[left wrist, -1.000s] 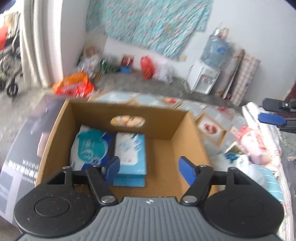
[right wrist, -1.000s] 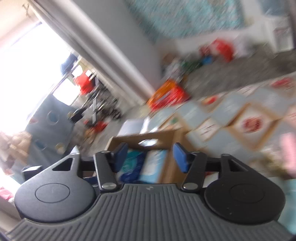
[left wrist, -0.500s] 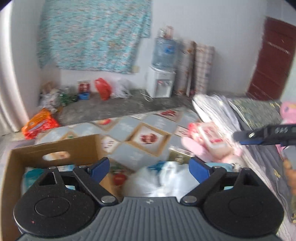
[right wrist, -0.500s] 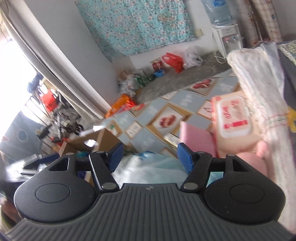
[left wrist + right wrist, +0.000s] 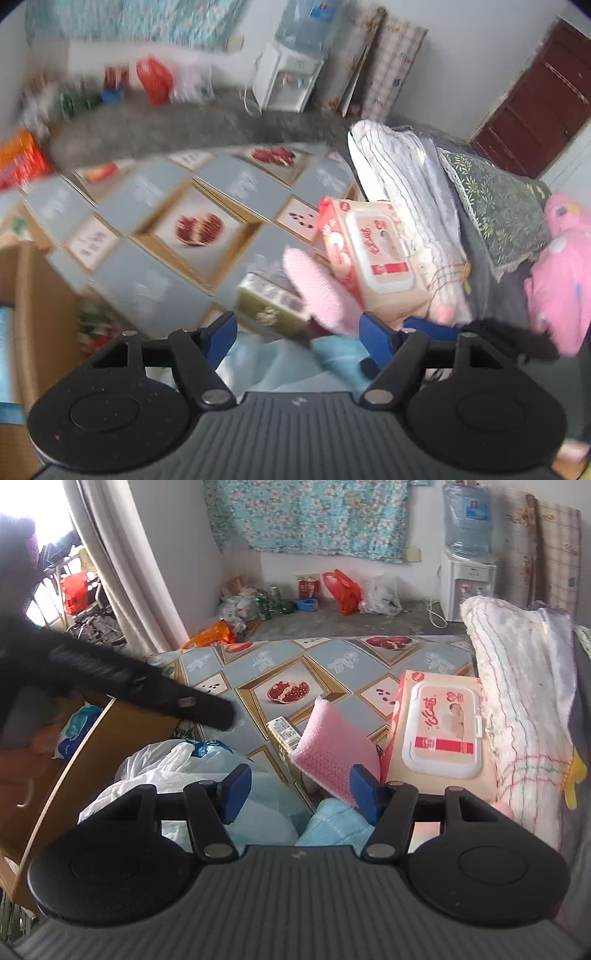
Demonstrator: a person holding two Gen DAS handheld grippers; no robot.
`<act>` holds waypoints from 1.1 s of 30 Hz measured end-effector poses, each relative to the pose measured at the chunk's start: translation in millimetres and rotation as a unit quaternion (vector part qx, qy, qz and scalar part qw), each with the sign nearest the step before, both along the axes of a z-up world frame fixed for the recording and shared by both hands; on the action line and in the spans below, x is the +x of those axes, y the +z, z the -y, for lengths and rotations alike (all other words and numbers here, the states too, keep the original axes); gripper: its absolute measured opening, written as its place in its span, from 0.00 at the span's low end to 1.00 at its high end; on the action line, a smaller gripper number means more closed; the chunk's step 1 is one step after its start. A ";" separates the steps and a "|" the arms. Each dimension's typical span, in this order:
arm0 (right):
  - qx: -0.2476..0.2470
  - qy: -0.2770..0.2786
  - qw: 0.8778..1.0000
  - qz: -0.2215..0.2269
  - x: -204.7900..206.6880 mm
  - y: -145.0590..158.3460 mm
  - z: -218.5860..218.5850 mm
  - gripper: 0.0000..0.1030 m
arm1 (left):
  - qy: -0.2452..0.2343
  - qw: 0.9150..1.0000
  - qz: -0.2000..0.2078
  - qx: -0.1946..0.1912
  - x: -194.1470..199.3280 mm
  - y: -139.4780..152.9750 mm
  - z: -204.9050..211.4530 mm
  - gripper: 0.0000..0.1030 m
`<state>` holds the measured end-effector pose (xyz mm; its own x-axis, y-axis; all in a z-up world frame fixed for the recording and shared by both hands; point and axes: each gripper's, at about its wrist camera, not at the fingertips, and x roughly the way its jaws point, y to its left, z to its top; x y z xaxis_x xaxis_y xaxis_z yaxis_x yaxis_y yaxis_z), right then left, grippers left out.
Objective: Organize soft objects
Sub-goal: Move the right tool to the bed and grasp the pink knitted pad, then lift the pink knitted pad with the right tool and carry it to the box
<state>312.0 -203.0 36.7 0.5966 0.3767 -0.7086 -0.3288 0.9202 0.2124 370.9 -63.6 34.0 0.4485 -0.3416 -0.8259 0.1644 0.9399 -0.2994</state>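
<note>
My left view is smeared with blur. My left tongs [image 5: 295, 334] are closing on nothing — so are my right tongs [image 5: 301, 786], pads apart over a crinkled white plastic bag [image 5: 162, 771] and a pale blue knit cloth [image 5: 334, 825], partly hidden beneath them. The ribbed pink pad [image 5: 328, 744] leans on the glossy wipes pack [image 5: 439, 734], on the patterned mat [image 5: 332, 657].

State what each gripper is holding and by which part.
Nothing is held. The left gripper and right gripper both have empty jaws, closing, above the light blue cloth.
</note>
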 end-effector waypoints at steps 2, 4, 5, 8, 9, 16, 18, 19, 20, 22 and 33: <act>0.002 0.003 1.000 0.001 1.5 -2.8 6.0 0.56 | -0.009 1.000 -0.012 -0.004 14.8 -7.9 12.7 0.72; 0.008 0.002 1.000 -0.003 5.3 -8.7 14.5 0.56 | -0.013 1.000 -0.020 -0.006 27.3 -15.8 24.9 0.71; 0.015 0.000 1.000 -0.009 7.3 -11.9 19.4 0.56 | -0.016 1.000 -0.026 -0.007 33.3 -20.2 30.6 0.68; 0.035 -0.010 0.999 -0.026 11.8 -22.0 33.8 0.56 | -0.016 0.998 -0.054 -0.001 49.9 -37.1 45.9 0.53; 0.041 -0.015 0.999 -0.031 13.1 -25.1 39.3 0.56 | -0.014 0.998 -0.065 0.003 54.0 -43.5 49.6 0.50; 0.067 -0.036 0.996 -0.045 10.1 -34.4 62.1 0.56 | -0.009 0.997 -0.080 0.019 58.0 -60.1 56.9 0.39; 0.075 -0.041 0.995 -0.045 8.3 -34.5 66.0 0.56 | -0.014 0.998 -0.066 0.019 55.0 -56.6 55.6 0.36; 0.083 -0.042 0.995 -0.046 7.6 -34.0 67.8 0.56 | -0.020 0.998 -0.056 0.021 52.6 -53.5 54.8 0.35; 0.093 -0.044 0.993 -0.049 7.5 -33.6 69.4 0.56 | -0.025 0.998 -0.047 0.022 49.1 -50.0 53.0 0.34; 0.110 -0.045 0.991 -0.055 7.1 -32.0 71.4 0.56 | -0.033 0.999 -0.035 0.021 42.2 -42.7 48.1 0.33; 0.288 -0.109 0.941 -0.139 35.1 -48.7 86.0 0.57 | -0.035 0.998 -0.042 0.016 23.4 -45.6 -3.1 0.32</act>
